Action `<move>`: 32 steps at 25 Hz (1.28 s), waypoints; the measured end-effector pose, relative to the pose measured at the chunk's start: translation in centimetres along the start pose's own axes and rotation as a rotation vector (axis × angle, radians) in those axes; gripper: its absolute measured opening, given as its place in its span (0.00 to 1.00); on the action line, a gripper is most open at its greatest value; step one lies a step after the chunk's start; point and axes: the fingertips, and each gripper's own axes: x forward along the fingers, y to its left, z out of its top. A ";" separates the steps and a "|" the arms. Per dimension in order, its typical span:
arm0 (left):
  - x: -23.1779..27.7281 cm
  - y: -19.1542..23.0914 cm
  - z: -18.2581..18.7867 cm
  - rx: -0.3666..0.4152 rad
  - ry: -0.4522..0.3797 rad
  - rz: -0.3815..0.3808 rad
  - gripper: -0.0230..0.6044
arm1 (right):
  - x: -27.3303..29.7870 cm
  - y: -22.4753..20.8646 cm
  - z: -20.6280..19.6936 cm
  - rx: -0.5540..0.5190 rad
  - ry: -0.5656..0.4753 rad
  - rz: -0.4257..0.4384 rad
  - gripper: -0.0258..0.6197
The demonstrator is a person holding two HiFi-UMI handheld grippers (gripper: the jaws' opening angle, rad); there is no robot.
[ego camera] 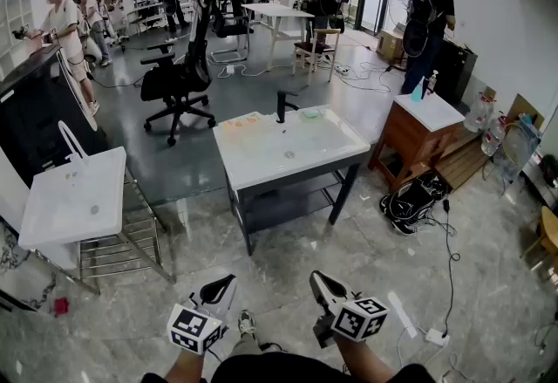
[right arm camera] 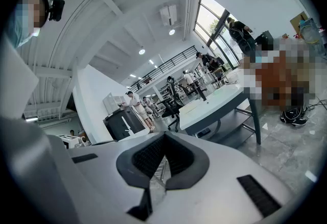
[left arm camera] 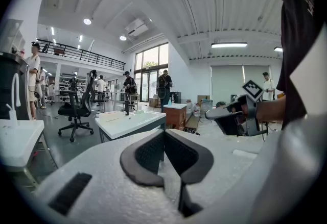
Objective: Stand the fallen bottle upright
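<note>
Left gripper [ego camera: 225, 283] and right gripper [ego camera: 318, 278] are hovering low at 6 o'clock, well apart, each clenching its jaws together on nothing. Bare floor [ego camera: 288, 272] is lying open ahead, running to the near edge of the white desk [ego camera: 261, 165] at 12 o'clock. A basin rack [ego camera: 70, 198] is crowding 10 o'clock. A wooden cabinet [ego camera: 410, 141] and a cable bundle [ego camera: 414, 198] are narrowing 2 o'clock. Whether the bottle is lying anywhere here, I cannot tell.

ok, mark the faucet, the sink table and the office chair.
faucet [ego camera: 282, 107], head view, black upright stem.
sink table [ego camera: 327, 139], head view, bare white top.
office chair [ego camera: 200, 41], head view, backrest.
</note>
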 end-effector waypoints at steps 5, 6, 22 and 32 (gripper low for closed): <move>0.9 0.7 -0.1 -0.021 0.011 -0.008 0.07 | 1.2 -0.5 0.3 -0.004 -0.002 -0.006 0.04; 1.0 1.0 -0.2 -0.022 0.013 -0.008 0.07 | 1.5 -0.6 0.3 -0.002 0.000 -0.008 0.04; 6.4 8.8 0.2 -0.010 0.031 -0.046 0.07 | 10.4 -2.6 3.2 -0.013 -0.028 -0.054 0.04; 10.6 17.0 1.2 0.014 0.048 -0.077 0.42 | 18.8 -3.6 6.1 0.231 -0.171 -0.013 0.31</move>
